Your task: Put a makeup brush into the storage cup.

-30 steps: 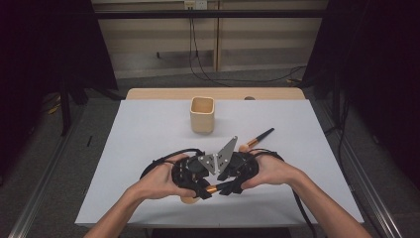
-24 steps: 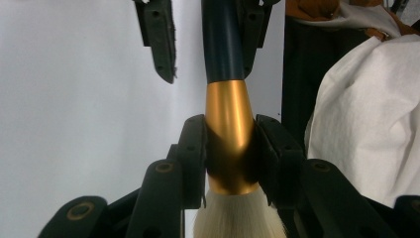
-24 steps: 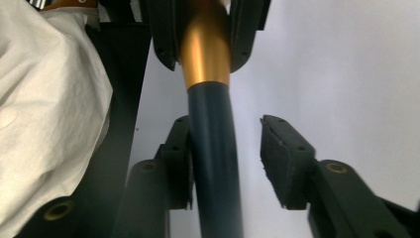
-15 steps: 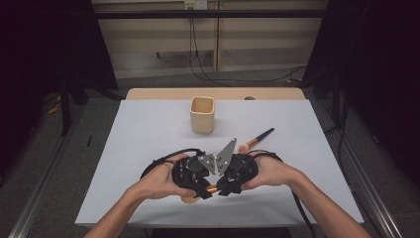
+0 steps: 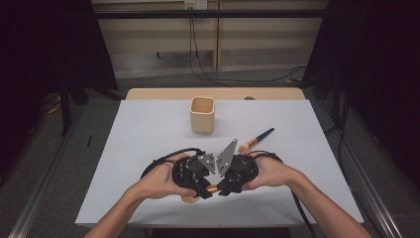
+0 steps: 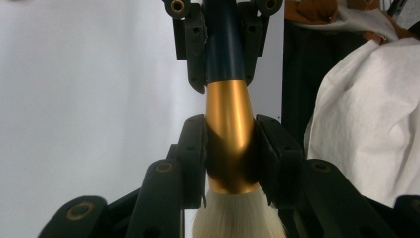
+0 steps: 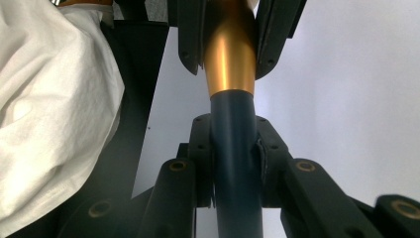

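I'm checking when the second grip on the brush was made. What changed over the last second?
The right gripper has just been closing its jaws and now clamps the dark handle of the large brush. The left gripper stayed shut on the brush's gold ferrule. Both hands kept their place near the table's front edge; the wooden cup and the small brush lie unmoved.

Both hands meet low, left tool [image 5: 200,186] clamped, right tool [image 5: 229,184] just closing.
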The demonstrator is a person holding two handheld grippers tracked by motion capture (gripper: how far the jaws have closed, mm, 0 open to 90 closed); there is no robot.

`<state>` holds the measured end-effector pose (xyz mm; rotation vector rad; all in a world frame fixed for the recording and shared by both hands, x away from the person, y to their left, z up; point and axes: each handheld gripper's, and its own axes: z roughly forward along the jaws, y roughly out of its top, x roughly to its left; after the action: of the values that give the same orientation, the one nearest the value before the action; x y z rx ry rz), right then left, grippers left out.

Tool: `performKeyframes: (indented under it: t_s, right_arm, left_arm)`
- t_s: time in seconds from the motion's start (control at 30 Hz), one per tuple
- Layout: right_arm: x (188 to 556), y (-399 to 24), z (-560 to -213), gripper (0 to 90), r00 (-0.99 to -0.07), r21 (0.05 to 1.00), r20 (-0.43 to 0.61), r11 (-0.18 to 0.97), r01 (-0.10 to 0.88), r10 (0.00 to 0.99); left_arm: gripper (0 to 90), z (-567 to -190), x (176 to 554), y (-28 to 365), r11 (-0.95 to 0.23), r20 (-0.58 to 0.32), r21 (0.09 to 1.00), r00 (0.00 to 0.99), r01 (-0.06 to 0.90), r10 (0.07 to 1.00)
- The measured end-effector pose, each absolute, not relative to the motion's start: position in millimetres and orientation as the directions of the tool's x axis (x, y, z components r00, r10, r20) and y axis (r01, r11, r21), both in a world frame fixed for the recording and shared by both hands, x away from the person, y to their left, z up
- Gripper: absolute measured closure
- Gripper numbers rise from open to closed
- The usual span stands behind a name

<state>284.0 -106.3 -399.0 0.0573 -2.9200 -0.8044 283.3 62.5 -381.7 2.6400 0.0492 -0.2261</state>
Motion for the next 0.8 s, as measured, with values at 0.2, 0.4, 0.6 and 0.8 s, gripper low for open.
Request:
performKeyframes:
  t_s: [0.2,0.4,0.6,0.8]
  right_arm:
    - [284,-109,-398,74.7,-0.992,0.524,0.112,0.852,0.01,-0.058]
    - [283,-111,-400,74.7,-0.993,0.515,0.109,0.857,0.019,-0.043]
    - [286,-122,-395,74.7,-0.994,0.532,0.108,0.845,0.053,-0.006]
    - [288,-132,-394,74.7,-0.994,0.551,0.108,0.83,0.087,0.033]
  left_arm:
    - [66.1,-381,284,65,-0.865,-0.199,0.487,0.98,0.116,0.019]
    - [54.3,-376,289,72,-0.831,-0.212,0.536,0.977,0.15,0.039]
    - [44.0,-374,291,82,-0.787,-0.22,0.583,0.972,0.202,0.086]
    - [32.0,-369,295,96,-0.72,-0.217,0.644,0.964,0.26,0.154]
